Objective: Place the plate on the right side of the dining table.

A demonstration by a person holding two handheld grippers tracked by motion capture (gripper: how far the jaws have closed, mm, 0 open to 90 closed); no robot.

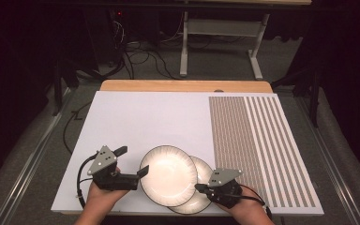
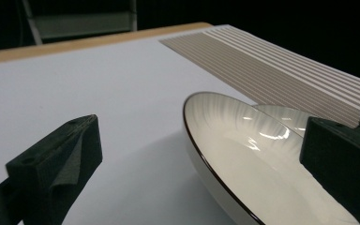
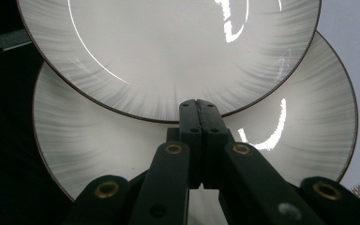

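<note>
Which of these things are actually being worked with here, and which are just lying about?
In use: upper plate, lower plate, left gripper, right gripper.

Just there: white board, striped mat, cables on the floor, metal stand.

My left gripper (image 2: 187, 173) stands with its black jaws wide apart, one low at left, one at right over the upper plate (image 2: 243, 154). That plate, dark-rimmed, overlaps a second plate (image 2: 286, 115) behind it. Both rest on the white sheet (image 2: 75, 89), near its striped panel (image 2: 272, 65).
</note>
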